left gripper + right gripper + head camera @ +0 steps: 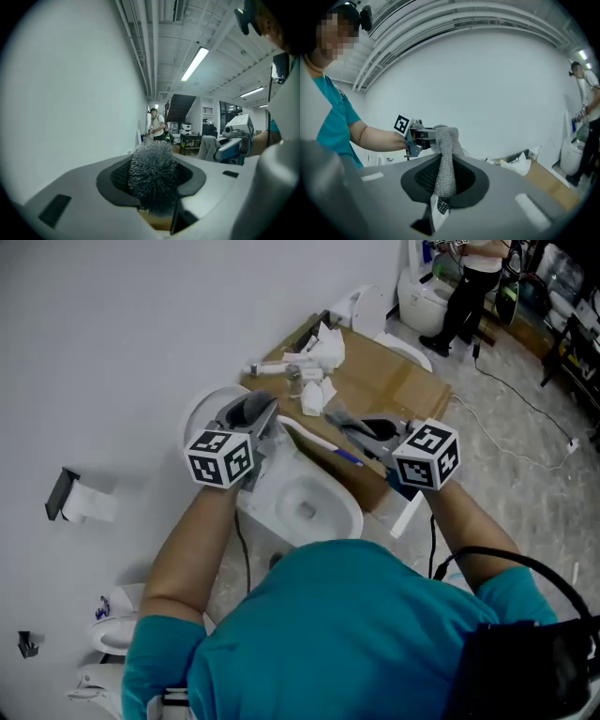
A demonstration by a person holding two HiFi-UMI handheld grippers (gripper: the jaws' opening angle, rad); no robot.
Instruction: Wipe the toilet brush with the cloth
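Observation:
The toilet brush's grey bristly head (152, 171) sticks out between the jaws of my left gripper (154, 183), which is shut on the brush; its handle is hidden. In the head view the left gripper (255, 411) is raised over the toilet at the left. A grey knitted cloth (444, 164) is pinched in my right gripper (444, 183) and stands up past the jaws. That right gripper (367, 432) is held at the same height, a little apart from the left one. Both grippers point roughly level and towards each other, and each shows in the other's view.
Under the grippers stands a white toilet (309, 507) against the white wall. Behind it lies brown cardboard (398, 381) with crumpled tissues and a small bottle. A toilet-roll holder (77, 501) hangs on the wall at left. Far back right are another toilet (424, 298), a standing person (473, 287) and floor cables.

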